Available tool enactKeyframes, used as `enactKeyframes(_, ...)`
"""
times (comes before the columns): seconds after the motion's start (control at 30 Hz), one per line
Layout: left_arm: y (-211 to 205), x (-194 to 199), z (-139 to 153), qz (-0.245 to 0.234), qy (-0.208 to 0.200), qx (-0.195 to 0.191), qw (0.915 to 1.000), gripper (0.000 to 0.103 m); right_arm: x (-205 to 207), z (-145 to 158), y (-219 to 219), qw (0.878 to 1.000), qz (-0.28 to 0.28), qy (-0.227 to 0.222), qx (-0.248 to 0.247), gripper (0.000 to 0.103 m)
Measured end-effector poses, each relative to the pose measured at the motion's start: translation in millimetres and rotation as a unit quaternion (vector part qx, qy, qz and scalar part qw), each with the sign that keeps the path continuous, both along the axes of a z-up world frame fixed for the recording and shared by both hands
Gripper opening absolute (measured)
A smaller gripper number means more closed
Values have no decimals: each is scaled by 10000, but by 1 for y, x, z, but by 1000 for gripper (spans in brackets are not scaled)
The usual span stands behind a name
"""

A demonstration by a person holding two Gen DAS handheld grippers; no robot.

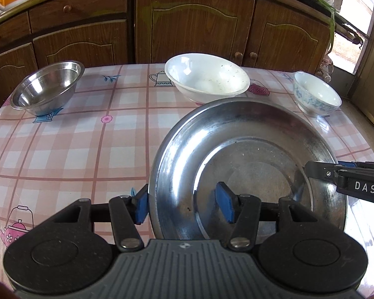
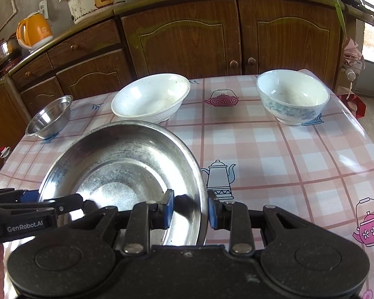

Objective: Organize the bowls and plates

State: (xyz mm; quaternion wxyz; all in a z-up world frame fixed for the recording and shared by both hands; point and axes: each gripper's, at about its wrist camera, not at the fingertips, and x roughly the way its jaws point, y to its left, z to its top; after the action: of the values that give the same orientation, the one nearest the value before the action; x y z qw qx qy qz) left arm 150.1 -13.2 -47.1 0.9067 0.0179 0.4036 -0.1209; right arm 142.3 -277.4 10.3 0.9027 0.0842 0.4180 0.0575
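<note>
**2 claws, 1 steel plate, and a rim to keep level**

2 claws share the wide, round stainless-steel plate (image 1: 249, 164): the left claw (image 1: 184, 205) straddles its near-left rim, the right claw (image 2: 189, 210) its right rim, each with 1 blue pad inside and 1 outside. Both look closed on the rim, though the left inner pad's contact is hard to confirm. The plate sits low over the pink-checked desk (image 1: 62, 154), in front of the large white ceramic bowl (image 1: 207, 77).

To do this well, I would keep both wrists matched so the plate stays level, and lower it without letting the thin rim slip through the pads.

The small steel bowl (image 1: 47, 89) and blue-patterned white bowl (image 1: 316, 94) stand well apart. Whether the plate's underside touches the desk is hidden.
</note>
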Motion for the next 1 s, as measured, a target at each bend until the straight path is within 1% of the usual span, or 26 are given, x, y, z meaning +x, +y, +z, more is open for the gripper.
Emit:
enactKeyframes(0.3, -8, 21, -10, 26, 155, 65, 9999, 55, 22, -17, -4, 9999, -26, 129, -70, 36)
enactKeyframes(0.67, -14, 33, -17, -2, 168, 184, 9997, 55, 39, -29, -3, 9997, -48, 194, -150, 36)
enactKeyframes(1.0, -15, 36, -22, 24, 131, 131, 9998, 55, 42, -34, -2, 9995, -59, 202, -250, 36)
